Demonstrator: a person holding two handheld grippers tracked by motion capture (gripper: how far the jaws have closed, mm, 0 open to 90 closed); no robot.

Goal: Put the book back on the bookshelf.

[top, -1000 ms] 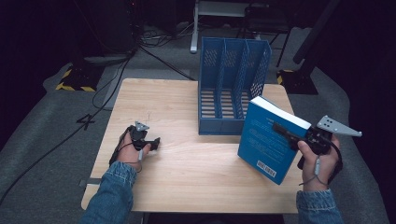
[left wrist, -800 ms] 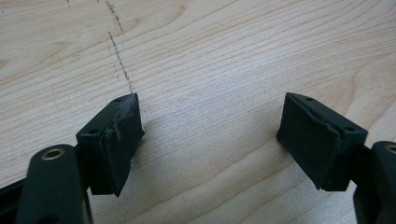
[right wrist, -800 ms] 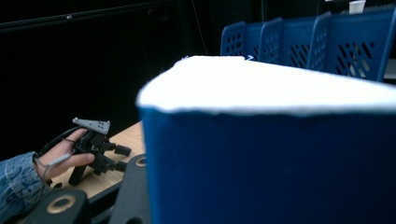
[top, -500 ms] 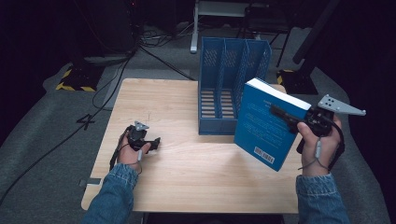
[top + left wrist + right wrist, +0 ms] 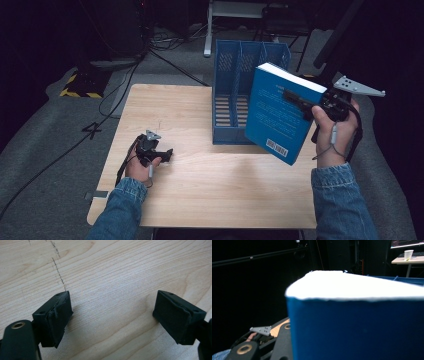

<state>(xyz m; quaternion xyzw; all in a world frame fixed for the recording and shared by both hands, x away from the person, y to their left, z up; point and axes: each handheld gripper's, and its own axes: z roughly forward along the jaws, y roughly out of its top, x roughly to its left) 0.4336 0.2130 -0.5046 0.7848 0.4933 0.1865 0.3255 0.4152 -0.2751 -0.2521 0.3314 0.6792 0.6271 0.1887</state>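
A thick blue book [image 5: 277, 120] with white page edges hangs tilted in the air, in front of the right slots of a blue file rack [image 5: 235, 90]. My right gripper [image 5: 292, 97] is shut on the book's upper edge, and in the right gripper view the book [image 5: 362, 322] rises close before the camera. At the table's left my left gripper [image 5: 167, 154] rests low on the wood. Its jaws have just been opening and stand open [image 5: 112, 312] with only bare wood between them.
The wooden table [image 5: 200, 190] has its edges near both forearms. The rack stands at the table's back middle. Cables and dark equipment lie on the floor beyond. A paper cup [image 5: 408, 254] sits on a far desk.
The right hand has lifted the book higher and carried it back toward the rack. The left hand has stayed in place on the table.
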